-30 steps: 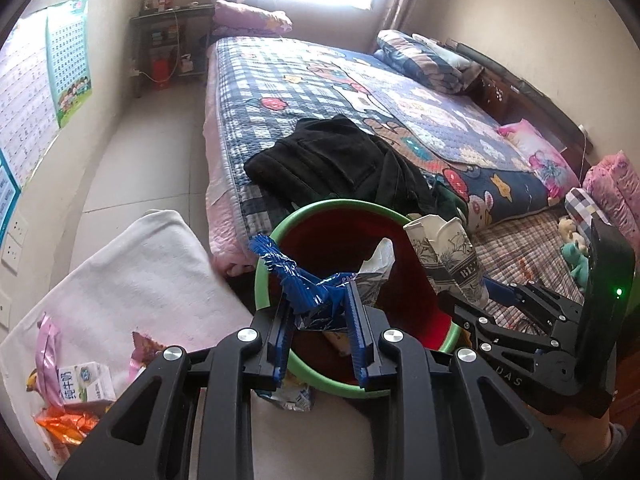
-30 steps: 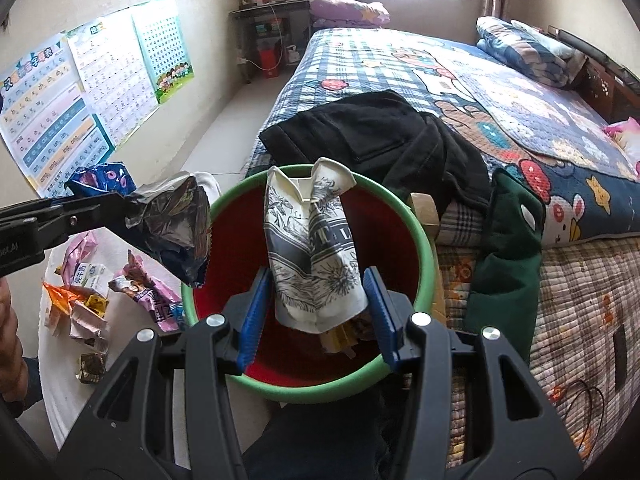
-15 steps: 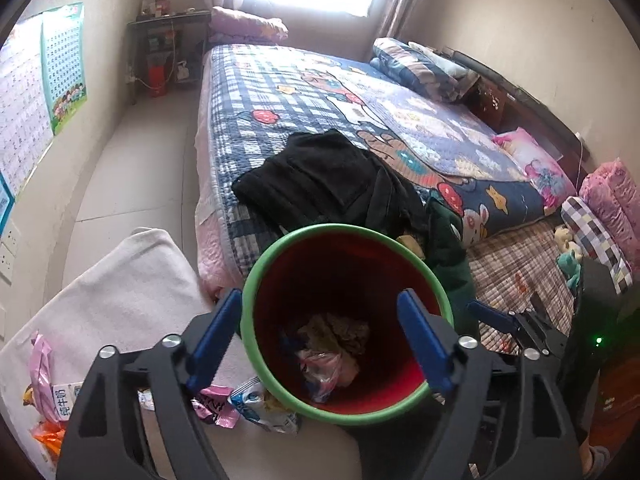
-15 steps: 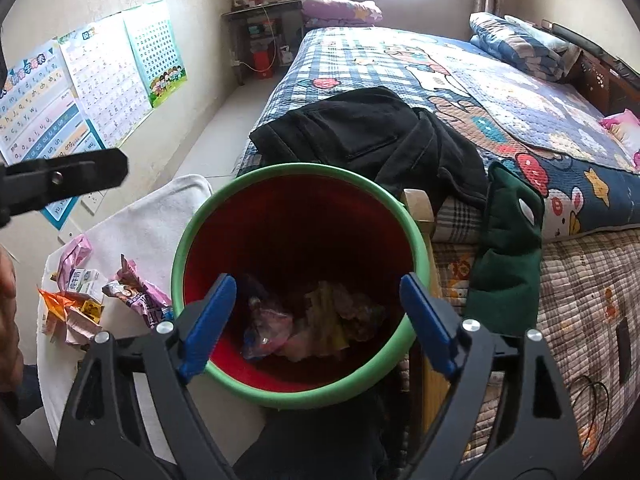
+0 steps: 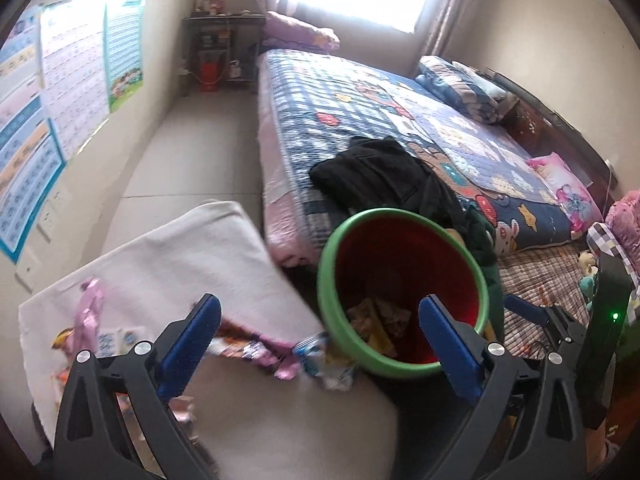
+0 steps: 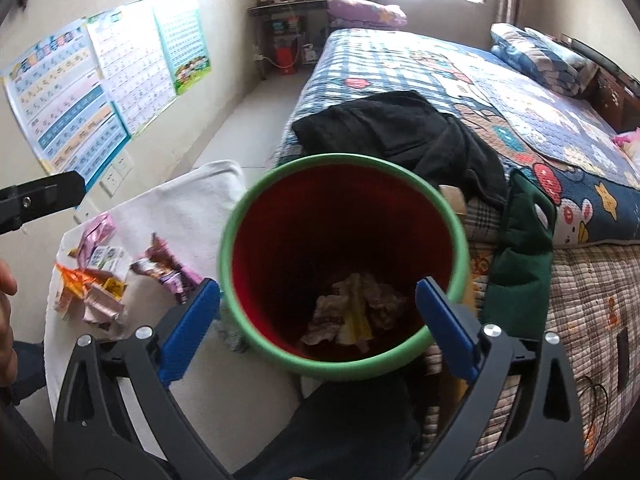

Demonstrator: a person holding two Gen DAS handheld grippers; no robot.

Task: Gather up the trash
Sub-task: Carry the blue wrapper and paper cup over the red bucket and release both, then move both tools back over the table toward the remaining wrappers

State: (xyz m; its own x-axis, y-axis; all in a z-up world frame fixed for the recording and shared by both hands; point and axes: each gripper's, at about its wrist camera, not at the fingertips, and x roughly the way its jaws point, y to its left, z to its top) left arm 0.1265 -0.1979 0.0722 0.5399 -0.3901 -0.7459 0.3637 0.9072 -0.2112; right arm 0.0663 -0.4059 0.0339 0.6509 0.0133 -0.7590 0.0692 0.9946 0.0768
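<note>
A red bin with a green rim [image 5: 348, 344] [image 6: 360, 368] stands beside the bed, with crumpled wrappers [image 5: 380, 320] [image 6: 352, 316] at its bottom. My left gripper [image 5: 320, 344] is open and empty, above the bin's left rim and the white cloth. My right gripper [image 6: 318, 332] is open and empty, over the bin's near rim. Loose wrappers [image 5: 256, 350] [image 6: 164, 268] and a small milk carton [image 6: 104, 260] lie on the white cloth [image 5: 168, 256] [image 6: 188, 208] left of the bin.
A bed with a patterned quilt [image 5: 380, 116] and black clothing [image 5: 380, 176] [image 6: 400, 128] lies behind the bin. A green garment [image 6: 520, 264] hangs at the bin's right. Posters [image 6: 100, 80] cover the left wall. Bare floor [image 5: 192, 152] runs along the bed.
Both grippers opened and dropped their wrappers into the bin. The left gripper has since swung left, toward the cloth.
</note>
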